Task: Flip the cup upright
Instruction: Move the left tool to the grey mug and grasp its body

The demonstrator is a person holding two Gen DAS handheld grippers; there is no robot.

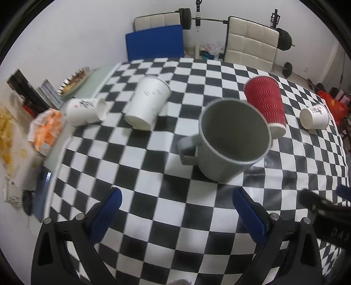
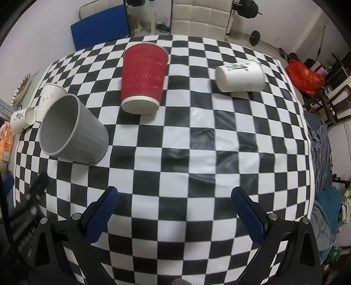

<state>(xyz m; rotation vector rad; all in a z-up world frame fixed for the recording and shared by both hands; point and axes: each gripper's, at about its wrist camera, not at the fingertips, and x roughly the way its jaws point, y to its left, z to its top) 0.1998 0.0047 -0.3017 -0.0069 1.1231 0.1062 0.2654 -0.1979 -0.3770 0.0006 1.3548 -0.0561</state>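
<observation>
A grey mug (image 1: 230,142) with a handle on its left stands upright on the checkered table (image 1: 153,208), mouth up; it also shows in the right wrist view (image 2: 72,129). A red ribbed paper cup (image 1: 265,105) (image 2: 143,76) stands upside down behind it. A tall white paper cup (image 1: 147,103) stands upside down at the left. Two small white cups lie on their sides, one at the left (image 1: 85,110) and one at the right (image 1: 314,117) (image 2: 240,75). My left gripper (image 1: 175,210) is open and empty, just short of the mug. My right gripper (image 2: 174,210) is open and empty over bare table.
Snack packets (image 1: 46,129) and books (image 1: 26,92) crowd the table's left side. Chairs (image 1: 250,43) and a barbell rack (image 1: 198,19) stand beyond the far edge. Bags and cloth (image 2: 302,74) lie off the right edge. The right gripper's body shows at the left view's right edge (image 1: 324,210).
</observation>
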